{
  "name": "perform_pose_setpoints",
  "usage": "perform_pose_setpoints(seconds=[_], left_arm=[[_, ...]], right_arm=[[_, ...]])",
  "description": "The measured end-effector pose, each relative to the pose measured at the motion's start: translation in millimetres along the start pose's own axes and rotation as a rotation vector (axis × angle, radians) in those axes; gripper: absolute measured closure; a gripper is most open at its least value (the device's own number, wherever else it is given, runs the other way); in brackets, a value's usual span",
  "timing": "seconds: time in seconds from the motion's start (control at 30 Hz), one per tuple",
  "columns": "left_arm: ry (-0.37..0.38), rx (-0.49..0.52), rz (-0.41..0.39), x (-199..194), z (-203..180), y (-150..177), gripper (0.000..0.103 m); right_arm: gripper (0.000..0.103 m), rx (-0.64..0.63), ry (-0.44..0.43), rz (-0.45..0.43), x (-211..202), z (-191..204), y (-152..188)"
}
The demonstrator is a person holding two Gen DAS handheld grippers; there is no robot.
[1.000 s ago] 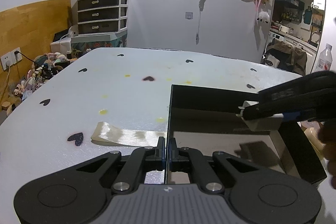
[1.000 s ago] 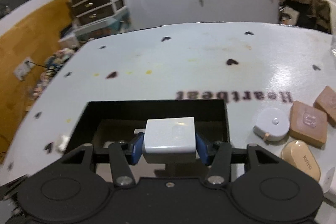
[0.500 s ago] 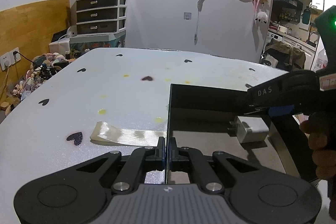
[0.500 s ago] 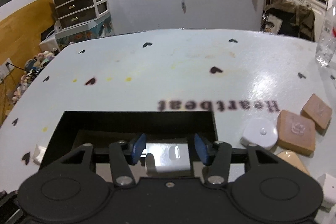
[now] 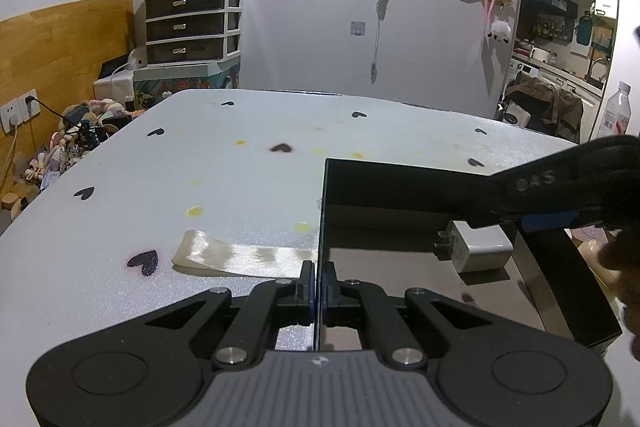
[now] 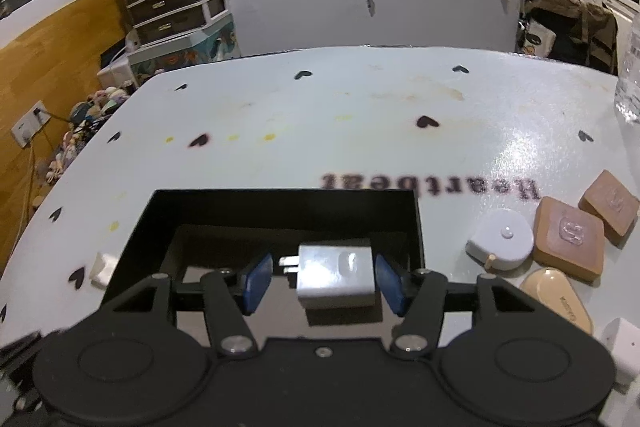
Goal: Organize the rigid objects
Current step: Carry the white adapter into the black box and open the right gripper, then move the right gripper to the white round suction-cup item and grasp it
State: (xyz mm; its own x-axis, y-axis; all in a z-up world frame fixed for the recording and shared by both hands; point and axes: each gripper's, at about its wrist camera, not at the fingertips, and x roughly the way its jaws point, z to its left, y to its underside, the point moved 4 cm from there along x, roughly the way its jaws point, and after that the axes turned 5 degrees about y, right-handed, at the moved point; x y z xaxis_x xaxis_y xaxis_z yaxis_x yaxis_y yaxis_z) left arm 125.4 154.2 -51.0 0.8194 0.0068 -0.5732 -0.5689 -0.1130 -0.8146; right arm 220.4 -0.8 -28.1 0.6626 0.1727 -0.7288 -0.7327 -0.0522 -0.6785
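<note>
Since a second ago the white charger [image 6: 336,277] dropped out of the right gripper [image 6: 322,283], whose jaws have just been opening; it lies free on the black box [image 6: 280,205] floor between the blue pads. Left gripper [image 5: 319,285] is clamped on the box's left wall, around 6 o'clock in its view.

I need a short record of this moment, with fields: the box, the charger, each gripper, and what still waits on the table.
box: black box, open top, on the white table
charger: white charger lying inside the box, prongs to the left
left gripper: shut on the box's left wall
right gripper: fingers open and just widening, clear of the charger
waiting: white tape measure, two brown blocks, beige case, right of the box
</note>
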Motion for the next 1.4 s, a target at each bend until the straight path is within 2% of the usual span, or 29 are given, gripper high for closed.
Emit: perform_pose_setpoints(seconds=[0.3, 0.67, 1.0, 1.4], left_arm=[[-0.003, -0.007, 0.009, 0.6, -1.0, -1.8, 0.101], [-0.01, -0.012, 0.016, 1.0, -1.0, -3.4, 0.1], [-0.018, -0.014, 0.017, 0.4, -2.1, -3.6, 0.1], [-0.025, -0.012, 0.022, 0.0, -3.4, -1.4, 0.1]], right_arm=[[0.032, -0.035, -0.012, -0.014, -41.3, -8.9, 11.6], [0.004, -0.053, 0.005, -0.091, -74.7, -36.0, 25.1], [0.003, -0.057, 0.03, -0.085, -82.9, -70.3, 42.2], [0.003, 0.056, 0.183, -0.049, -81.7, -179.4, 85.0]])
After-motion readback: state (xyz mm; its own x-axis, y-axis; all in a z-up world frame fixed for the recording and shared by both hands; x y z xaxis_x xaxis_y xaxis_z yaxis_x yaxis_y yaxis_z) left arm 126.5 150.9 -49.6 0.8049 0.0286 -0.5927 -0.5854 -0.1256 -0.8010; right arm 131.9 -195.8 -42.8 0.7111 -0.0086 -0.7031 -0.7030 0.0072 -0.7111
